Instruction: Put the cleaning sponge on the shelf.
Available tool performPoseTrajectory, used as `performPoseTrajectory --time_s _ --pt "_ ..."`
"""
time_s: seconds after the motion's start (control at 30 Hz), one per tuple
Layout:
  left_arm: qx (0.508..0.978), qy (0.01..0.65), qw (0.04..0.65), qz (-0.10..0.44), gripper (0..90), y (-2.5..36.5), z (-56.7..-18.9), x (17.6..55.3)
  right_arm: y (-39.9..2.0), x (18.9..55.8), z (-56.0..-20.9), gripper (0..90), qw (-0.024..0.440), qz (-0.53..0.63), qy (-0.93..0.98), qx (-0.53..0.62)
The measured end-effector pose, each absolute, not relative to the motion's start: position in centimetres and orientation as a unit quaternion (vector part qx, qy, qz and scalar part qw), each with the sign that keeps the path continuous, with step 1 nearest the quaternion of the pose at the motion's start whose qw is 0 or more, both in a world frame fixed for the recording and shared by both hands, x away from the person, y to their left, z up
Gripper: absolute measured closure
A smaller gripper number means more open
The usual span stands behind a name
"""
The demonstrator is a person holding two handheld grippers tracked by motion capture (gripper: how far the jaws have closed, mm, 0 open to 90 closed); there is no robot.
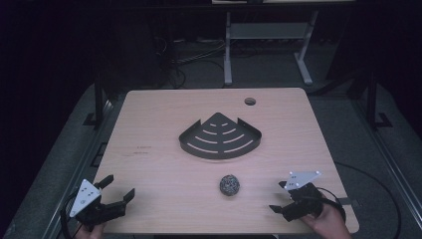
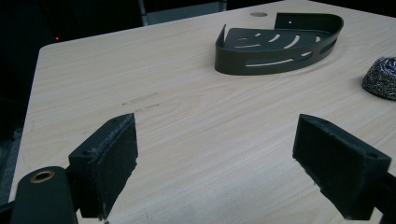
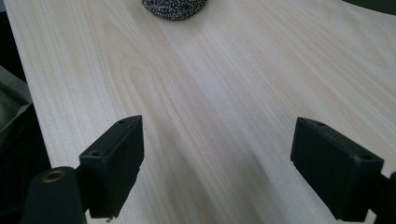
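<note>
A dark metal corner basket point(image 1: 219, 137) with slotted floor sits at the middle of the wooden table point(image 1: 149, 124). A steel-wool scrubber ball point(image 1: 229, 185) lies in front of it, nearer the front edge. My left gripper point(image 1: 118, 186) is at the front left corner, open and empty, pointing toward the basket point(image 2: 280, 46) and the scrubber point(image 2: 380, 77). In its own view the left gripper point(image 2: 215, 158) has jaws wide apart over bare wood. My right gripper point(image 1: 277, 196) is at the front right, open, to the right of the scrubber point(image 3: 175, 8). Nothing is between the right gripper point(image 3: 217, 163) jaws.
A round cable hole point(image 1: 250, 101) is near the table's far edge. Behind the table stands another desk's white frame point(image 1: 227, 50), with cables on the dark floor. The table's left edge point(image 2: 32, 93) drops off beside my left gripper.
</note>
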State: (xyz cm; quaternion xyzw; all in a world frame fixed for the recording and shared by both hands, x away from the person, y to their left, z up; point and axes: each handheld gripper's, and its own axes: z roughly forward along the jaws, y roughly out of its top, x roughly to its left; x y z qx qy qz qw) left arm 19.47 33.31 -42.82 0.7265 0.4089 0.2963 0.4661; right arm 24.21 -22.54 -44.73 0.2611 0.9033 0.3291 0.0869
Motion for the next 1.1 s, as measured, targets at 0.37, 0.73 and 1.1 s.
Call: performPoseTrajectory --time_s 0.37,0.73,1.1 --pt "0.726 0.411 0.467 0.295 13.3 33.3 -42.8 19.4 -21.6 24.4 -44.5 16.2 0.083 0.327 0.907 0.253" --pt "0.725 0.411 0.466 0.296 13.2 33.4 -42.8 19.4 -20.3 24.8 -44.1 16.0 0.078 0.324 0.913 0.238" --pt "0.724 0.413 0.465 0.297 13.3 33.5 -42.8 19.4 -18.3 25.5 -43.8 15.8 0.069 0.311 0.923 0.215"
